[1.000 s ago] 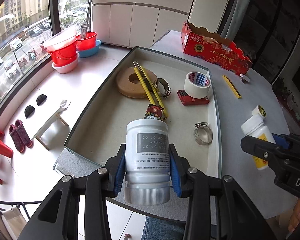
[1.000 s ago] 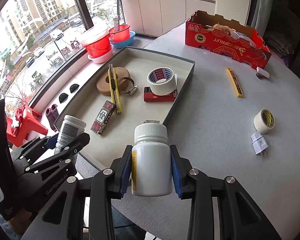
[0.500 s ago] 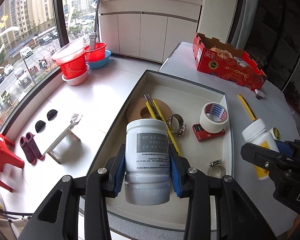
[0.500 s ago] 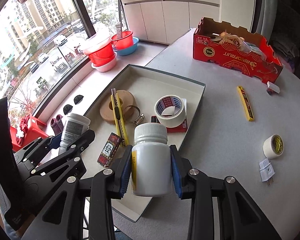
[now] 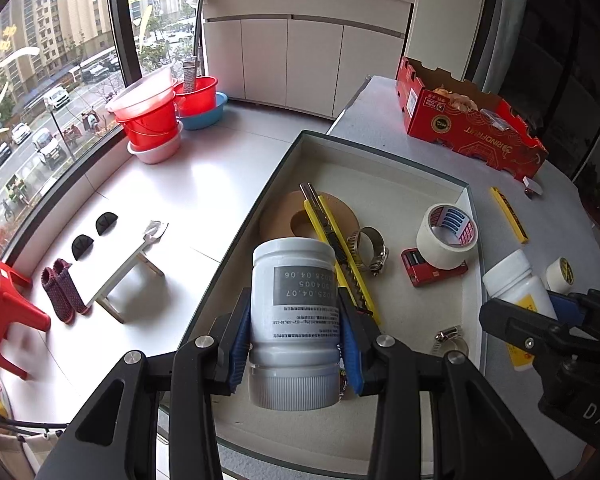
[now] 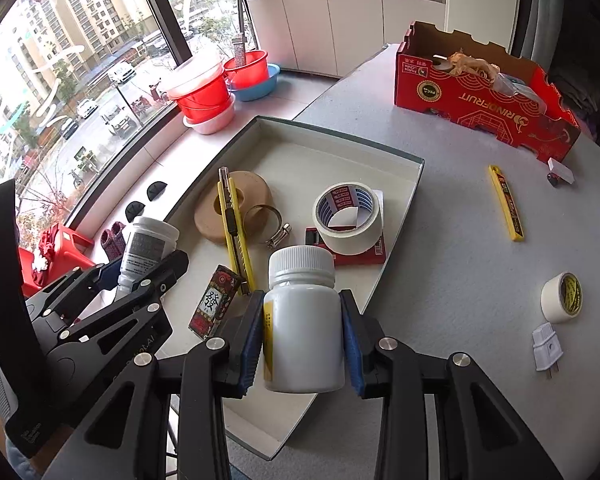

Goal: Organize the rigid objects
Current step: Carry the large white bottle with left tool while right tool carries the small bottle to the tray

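Left gripper [image 5: 294,344] jaws clamped on upside-down jar [image 5: 293,312]; right gripper [image 6: 303,340] jaws clamped on upright bottle [image 6: 303,320]. Both hang above tray [image 6: 414,184] near end; left is deeper in.

A high-rise apartment at home: curved floor-to-ceiling windows [image 5: 52,92] on the left overlook tower blocks and a street with cars far below. White built-in cabinets [image 5: 296,64] line the far wall; stacked red plastic basins [image 5: 152,120], a small stool [image 5: 128,268] and slippers [image 5: 64,290] sit on the tiled floor [image 5: 188,184] beside a grey desk [image 6: 460,240].
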The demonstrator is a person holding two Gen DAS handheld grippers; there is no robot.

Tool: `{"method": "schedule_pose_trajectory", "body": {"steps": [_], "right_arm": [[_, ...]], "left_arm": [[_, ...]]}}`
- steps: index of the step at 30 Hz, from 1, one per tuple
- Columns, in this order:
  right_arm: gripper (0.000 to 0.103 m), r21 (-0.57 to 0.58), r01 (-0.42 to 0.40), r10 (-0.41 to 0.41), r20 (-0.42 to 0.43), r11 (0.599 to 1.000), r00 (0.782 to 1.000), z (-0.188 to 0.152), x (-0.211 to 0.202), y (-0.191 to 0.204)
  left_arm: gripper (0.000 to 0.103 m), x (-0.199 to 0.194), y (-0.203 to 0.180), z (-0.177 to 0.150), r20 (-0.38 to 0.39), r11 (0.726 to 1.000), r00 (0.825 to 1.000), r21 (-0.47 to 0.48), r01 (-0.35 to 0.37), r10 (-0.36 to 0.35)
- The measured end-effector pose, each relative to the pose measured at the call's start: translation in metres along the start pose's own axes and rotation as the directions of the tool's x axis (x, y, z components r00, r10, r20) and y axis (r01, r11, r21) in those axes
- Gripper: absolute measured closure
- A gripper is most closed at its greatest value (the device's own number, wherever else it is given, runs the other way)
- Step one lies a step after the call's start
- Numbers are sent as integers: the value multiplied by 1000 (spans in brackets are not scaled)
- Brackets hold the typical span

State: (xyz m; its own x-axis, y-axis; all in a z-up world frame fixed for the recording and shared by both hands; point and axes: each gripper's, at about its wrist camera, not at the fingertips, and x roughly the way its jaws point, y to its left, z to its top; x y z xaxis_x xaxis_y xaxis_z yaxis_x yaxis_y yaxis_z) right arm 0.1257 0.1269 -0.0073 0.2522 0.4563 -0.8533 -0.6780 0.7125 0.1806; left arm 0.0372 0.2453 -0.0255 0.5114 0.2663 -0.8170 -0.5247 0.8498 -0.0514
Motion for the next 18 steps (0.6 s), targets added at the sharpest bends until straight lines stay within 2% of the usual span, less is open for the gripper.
{"method": "schedule_pose_trajectory", "body": {"steps": [18], "right_arm": [[66, 26, -31, 32, -42, 999, 999, 15, 26, -1]], "left_arm": [[61, 23, -2, 16, -42, 1000, 999, -2, -22, 22]]}}
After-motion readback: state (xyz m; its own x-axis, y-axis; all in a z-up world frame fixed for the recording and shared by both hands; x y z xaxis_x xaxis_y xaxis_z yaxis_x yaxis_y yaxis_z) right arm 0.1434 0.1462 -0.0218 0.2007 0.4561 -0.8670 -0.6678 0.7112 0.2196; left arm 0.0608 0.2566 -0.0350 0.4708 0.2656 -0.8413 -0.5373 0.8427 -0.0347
